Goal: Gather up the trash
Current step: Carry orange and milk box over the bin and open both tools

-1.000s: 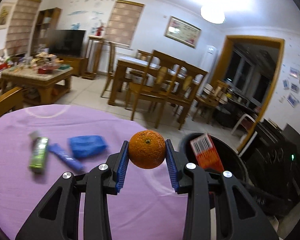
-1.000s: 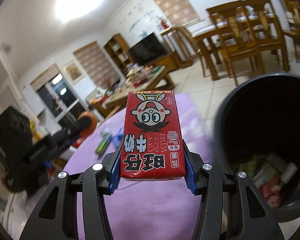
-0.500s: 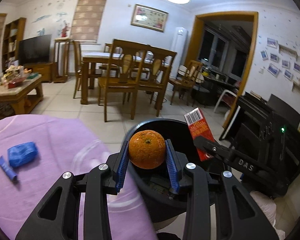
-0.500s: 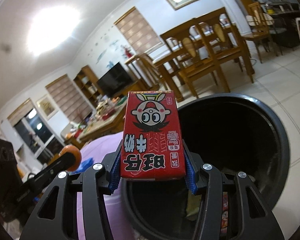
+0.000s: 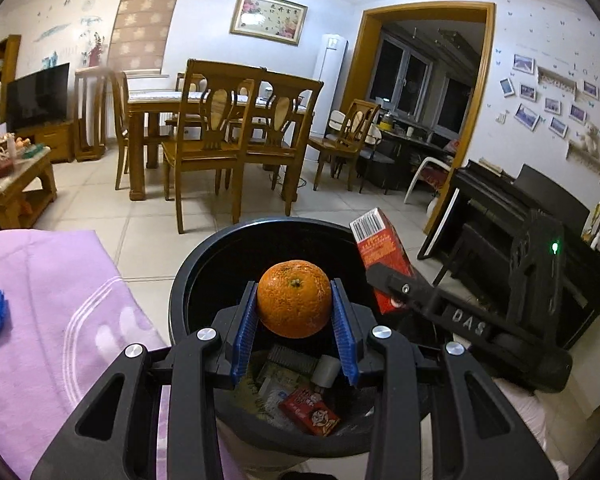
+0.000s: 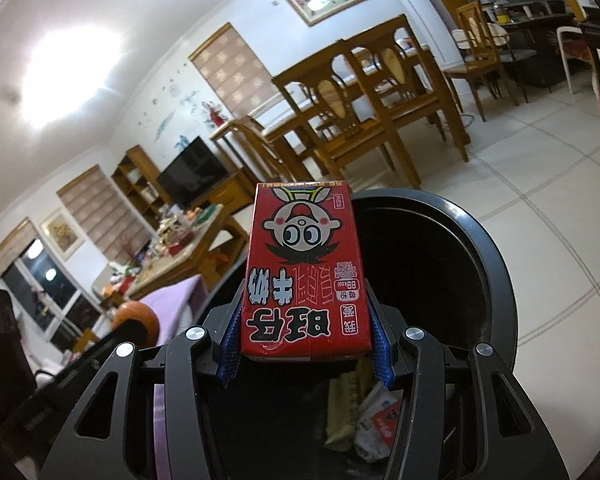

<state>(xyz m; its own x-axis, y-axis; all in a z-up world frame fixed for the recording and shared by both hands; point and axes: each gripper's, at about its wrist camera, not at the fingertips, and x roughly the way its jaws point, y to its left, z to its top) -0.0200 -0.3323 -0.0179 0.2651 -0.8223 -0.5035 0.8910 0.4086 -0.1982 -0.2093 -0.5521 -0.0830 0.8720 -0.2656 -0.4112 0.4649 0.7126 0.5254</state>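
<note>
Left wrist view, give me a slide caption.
Left gripper holds a round orange above the open black trash bin.

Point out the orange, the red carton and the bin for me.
orange (image 5: 294,299): left wrist view, middle of its peel.
red carton (image 6: 305,276): right wrist view, middle of its printed front.
bin (image 5: 268,227): left wrist view, far part of its black rim.
</note>
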